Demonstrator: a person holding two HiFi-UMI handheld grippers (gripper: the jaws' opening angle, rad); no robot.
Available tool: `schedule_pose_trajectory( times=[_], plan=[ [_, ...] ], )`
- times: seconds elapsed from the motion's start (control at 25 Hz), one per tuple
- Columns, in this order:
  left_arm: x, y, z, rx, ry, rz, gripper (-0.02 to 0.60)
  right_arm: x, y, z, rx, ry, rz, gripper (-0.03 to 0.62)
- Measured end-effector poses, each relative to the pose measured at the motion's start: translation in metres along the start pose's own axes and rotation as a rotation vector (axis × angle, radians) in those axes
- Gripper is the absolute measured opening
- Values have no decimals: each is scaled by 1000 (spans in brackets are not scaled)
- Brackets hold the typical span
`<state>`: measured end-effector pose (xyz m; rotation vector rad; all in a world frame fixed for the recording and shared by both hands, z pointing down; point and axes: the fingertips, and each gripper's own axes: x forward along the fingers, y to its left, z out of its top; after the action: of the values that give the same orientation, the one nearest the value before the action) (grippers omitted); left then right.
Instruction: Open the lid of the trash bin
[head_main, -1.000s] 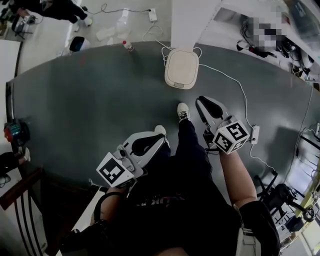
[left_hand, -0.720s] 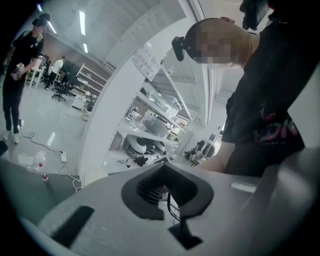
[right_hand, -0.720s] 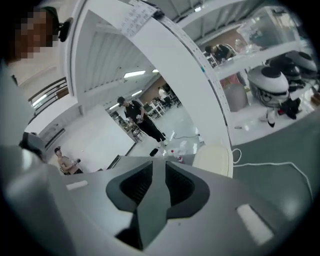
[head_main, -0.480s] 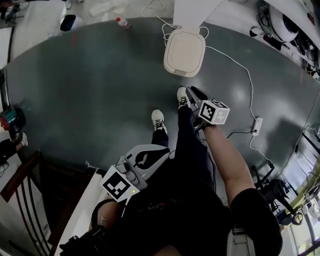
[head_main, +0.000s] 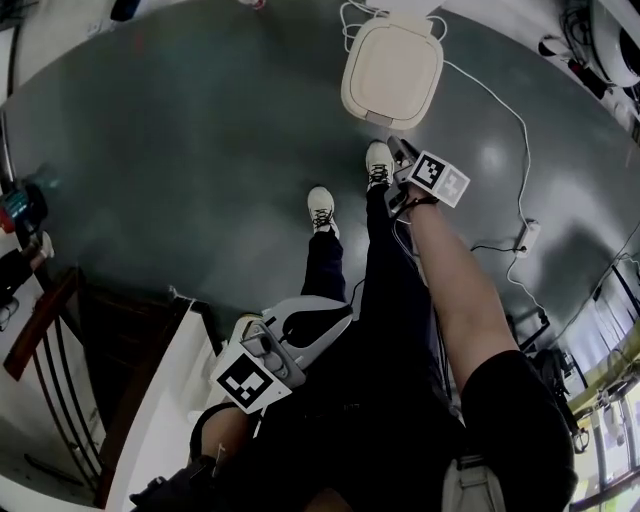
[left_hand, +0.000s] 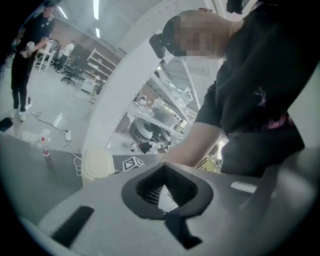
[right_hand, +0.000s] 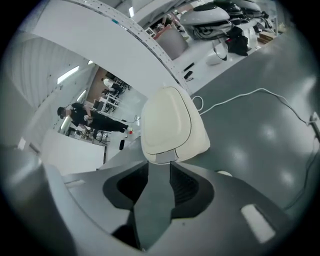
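Head view: the trash bin (head_main: 392, 72) stands on the dark floor (head_main: 180, 150) near the top of the frame, cream lid flat and closed, with a white cable (head_main: 503, 95) running past it. The right tongs (head_main: 399, 152) are held on an outstretched arm, tips just short of the bin's near edge and beside the person's forward shoe (head_main: 378, 162). No contact can be confirmed from here. The left tongs (head_main: 335, 322) are kept low against the person's leg, well apart from the bin. Left gripper view: the left tongs (left_hand: 164, 172) are seen clenched, tips met, with only the small diamond gap between the ribbed pads and nothing held. The bin (left_hand: 97, 164) appears small and far off at the left. Right gripper view: the right tongs (right_hand: 159, 168) are released and widening, with only bare floor showing in the gap. The bin (right_hand: 167, 125) fills the space directly ahead, and the grey tab (right_hand: 164, 158) at the lid's front edge lies just beyond the tips, in line with the gap. Progress, as judged: only the approach is complete, and the lid is unopened with no seam lifted. What remains is to bring the right tongs onto the front tab or lid edge, then press or raise it until the lid swings up.
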<state>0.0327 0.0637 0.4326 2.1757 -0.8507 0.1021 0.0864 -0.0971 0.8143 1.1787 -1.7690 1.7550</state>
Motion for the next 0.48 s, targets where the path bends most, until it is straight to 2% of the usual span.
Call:
schedule_pose_trajectory(
  times=[0.08, 0.2, 0.32, 0.48],
  plan=[
    [-1, 5, -14, -30, 33, 8, 0, 15, -8, -3, 48, 11, -16, 153],
    [-2, 12, -22, -57, 34, 21, 0, 31, -19, -7, 125, 15, -48, 161],
    [-2, 18, -35, -73, 58, 23, 0, 47, -30, -15, 163, 30, -89, 167],
    [-2, 22, -49, -87, 90, 27, 0, 64, -35, -24, 230, 36, -92, 169]
  ],
)
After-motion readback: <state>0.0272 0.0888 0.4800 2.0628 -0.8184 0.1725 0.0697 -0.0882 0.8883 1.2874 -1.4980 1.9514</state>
